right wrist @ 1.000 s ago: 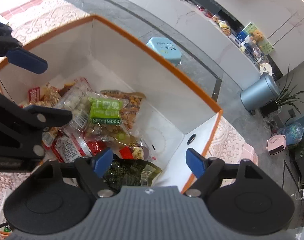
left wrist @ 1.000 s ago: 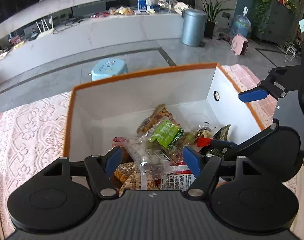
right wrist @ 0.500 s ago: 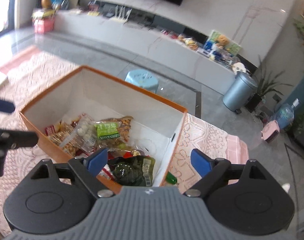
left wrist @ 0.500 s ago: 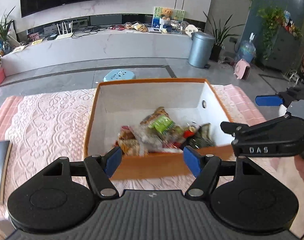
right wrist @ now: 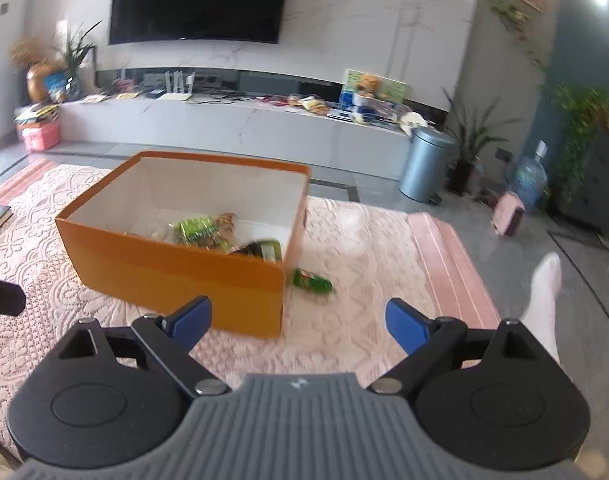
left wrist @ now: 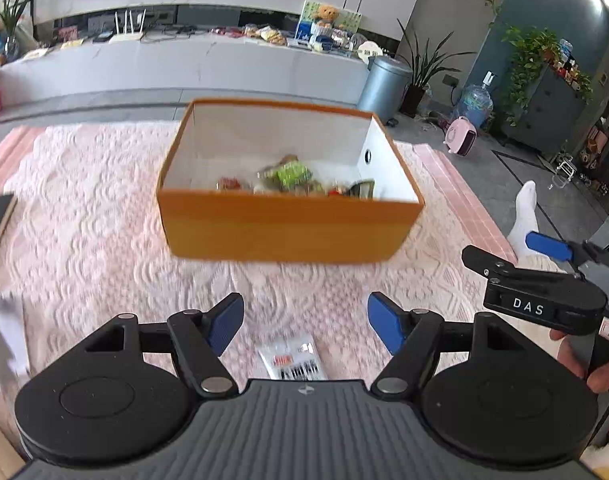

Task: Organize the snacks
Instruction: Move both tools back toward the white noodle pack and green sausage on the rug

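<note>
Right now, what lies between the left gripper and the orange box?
In the left wrist view, only bare pink lace cloth lies between the left gripper and the orange box. A clear snack packet lies nearer, under the gripper.

We see a pink lace cloth (left wrist: 104,208) carrying an orange box (left wrist: 288,232) of snacks. A green packet (right wrist: 312,282) lies on the cloth just beside the box's corner, and a clear white packet (left wrist: 294,360) lies nearer us.
</note>
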A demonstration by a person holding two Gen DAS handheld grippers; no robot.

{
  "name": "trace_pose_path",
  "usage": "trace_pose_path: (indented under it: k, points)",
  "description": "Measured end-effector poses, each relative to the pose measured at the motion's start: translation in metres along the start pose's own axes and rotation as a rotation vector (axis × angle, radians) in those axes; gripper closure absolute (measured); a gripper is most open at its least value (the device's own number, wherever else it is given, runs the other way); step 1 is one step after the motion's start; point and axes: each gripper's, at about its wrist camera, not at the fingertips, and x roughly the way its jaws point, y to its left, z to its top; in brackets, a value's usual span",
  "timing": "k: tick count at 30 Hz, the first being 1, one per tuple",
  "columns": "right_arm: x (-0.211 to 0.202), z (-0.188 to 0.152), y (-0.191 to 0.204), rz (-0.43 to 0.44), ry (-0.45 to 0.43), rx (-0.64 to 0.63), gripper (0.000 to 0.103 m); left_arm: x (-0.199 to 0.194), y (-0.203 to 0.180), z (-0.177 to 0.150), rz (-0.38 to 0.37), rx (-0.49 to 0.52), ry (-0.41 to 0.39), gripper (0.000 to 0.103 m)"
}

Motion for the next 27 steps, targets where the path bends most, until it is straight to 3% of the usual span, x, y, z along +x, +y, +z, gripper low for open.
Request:
trace_pose_path:
  k: [5, 10, 16, 27]
  points:
    - [-0.013, -0.036, -0.002, -0.033, 0.007, 0.013, 0.012, 0.004, 0.002, -0.023, -0.010, -0.017, 0.050, 0.020]
    - [-0.011, -0.068, -0.008, 0.025, 0.076, 0.056, 0.018, 0.017, -0.002, -0.048, -0.023, -0.041, 0.127, 0.020]
    - [-0.003, -0.104, -0.003, 0.044, 0.108, 0.035, 0.024, 0.050, -0.010, -0.067, 0.023, -0.085, 0.209, 0.019]
    - [0.015, -0.114, -0.020, 0.094, 0.152, 0.142, 0.024, 0.109, -0.028, -0.091, 0.152, -0.116, 0.206, 0.018]
